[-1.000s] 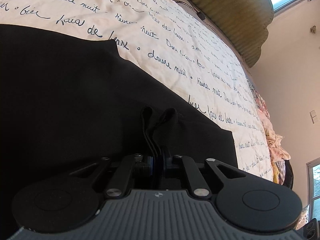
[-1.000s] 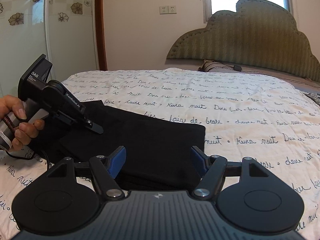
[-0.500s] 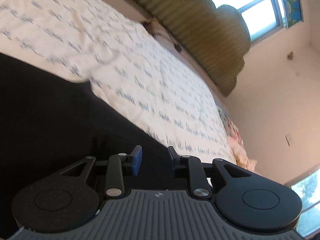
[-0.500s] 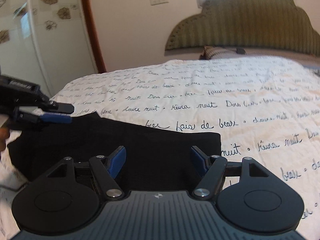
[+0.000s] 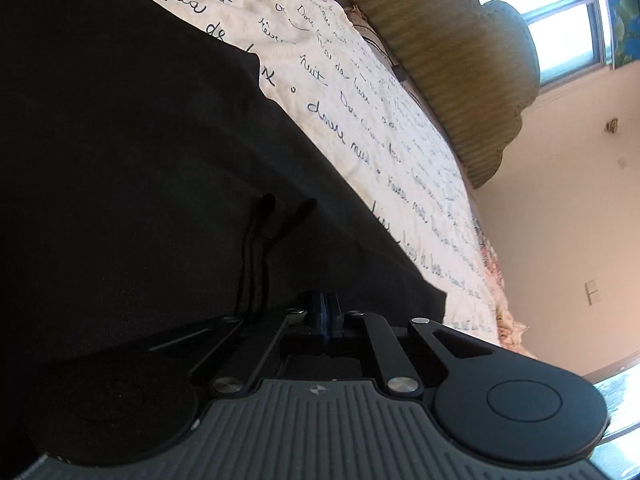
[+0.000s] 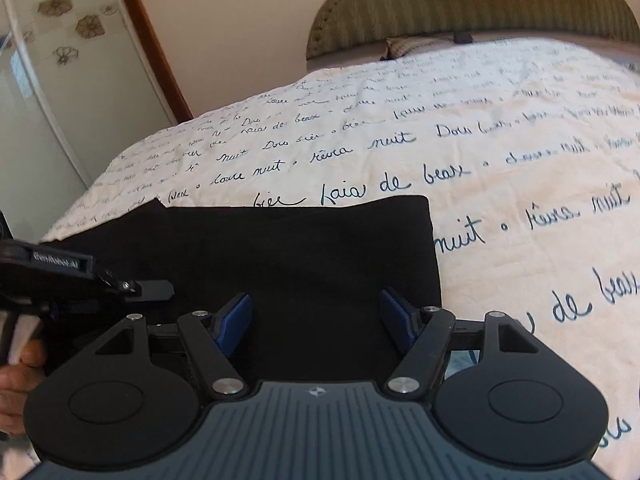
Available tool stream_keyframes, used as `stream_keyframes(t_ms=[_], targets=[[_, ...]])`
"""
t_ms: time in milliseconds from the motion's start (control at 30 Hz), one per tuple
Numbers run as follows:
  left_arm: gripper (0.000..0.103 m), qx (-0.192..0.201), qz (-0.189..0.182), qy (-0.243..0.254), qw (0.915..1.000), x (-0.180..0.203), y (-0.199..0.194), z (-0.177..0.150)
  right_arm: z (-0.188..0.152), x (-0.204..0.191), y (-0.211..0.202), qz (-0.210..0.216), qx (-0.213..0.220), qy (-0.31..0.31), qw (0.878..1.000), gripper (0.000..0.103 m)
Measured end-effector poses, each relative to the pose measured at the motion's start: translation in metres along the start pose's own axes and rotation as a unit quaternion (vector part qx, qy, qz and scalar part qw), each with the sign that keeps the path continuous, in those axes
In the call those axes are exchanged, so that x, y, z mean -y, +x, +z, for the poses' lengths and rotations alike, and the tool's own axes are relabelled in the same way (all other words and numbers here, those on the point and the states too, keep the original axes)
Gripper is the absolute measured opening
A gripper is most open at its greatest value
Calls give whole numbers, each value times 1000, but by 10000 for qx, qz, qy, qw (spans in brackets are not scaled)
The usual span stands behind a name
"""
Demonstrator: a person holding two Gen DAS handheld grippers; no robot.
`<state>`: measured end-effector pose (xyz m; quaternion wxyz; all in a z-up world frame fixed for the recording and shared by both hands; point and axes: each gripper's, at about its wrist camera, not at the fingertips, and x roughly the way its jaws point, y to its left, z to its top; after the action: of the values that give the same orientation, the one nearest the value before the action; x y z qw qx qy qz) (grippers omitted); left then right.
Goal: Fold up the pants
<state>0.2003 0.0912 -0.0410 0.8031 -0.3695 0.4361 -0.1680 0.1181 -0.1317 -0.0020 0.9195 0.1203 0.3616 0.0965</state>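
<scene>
Black pants (image 6: pixel 300 248) lie folded into a flat rectangle on a cream bedspread (image 6: pixel 520 200) printed with handwriting. In the left wrist view the pants (image 5: pixel 140 140) fill the left half, with two drawstring loops (image 5: pixel 262 236) standing up just left of the fingers. My left gripper (image 5: pixel 326 300) has its jaws closing, the blue pads almost together and its tips pushed into the cloth at the near edge. From the right wrist view the left gripper (image 6: pixel 154 290) sits low over the pants' left part, held by a hand (image 6: pixel 20 380). My right gripper (image 6: pixel 316 304) hovers open above the pants' near right part, holding nothing.
An olive padded headboard (image 6: pixel 480 0) and a pillow (image 6: pixel 412 45) lie beyond the far end of the bed. A pale wardrobe door (image 6: pixel 60 80) with flower prints stands at the left. Bare bedspread stretches right of the pants. A window (image 5: pixel 568 20) is bright behind the headboard.
The left gripper let go of the fold, lifted with jaws apart, then dropped back onto the pants with jaws nearly together. The right gripper moved in lower over the pants, staying open.
</scene>
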Motion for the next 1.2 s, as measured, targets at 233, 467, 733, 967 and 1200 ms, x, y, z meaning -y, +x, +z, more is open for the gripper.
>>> stream_keyframes(t_ms=[233, 467, 733, 967, 1200], targets=[[77, 1052, -241, 79, 9941, -4, -109, -5, -9, -42, -63, 159, 608, -580, 9963, 71], [78, 2395, 822, -916, 9631, -96, -252, -14, -31, -121, -53, 665, 318, -1756, 9817, 71], [79, 2692, 1161, -1566, 9432, -137, -317, -23, -60, -249, 3, 1285, -121, -3639, 9225, 71], [80, 2619, 917, -1765, 9444, -151, -307, -18, -63, -335, 38, 1314, 161, -4494, 8835, 71], [83, 2604, 699, -1958, 9428, -164, -302, -20, -69, -391, 63, 1162, 498, -4956, 8593, 69]])
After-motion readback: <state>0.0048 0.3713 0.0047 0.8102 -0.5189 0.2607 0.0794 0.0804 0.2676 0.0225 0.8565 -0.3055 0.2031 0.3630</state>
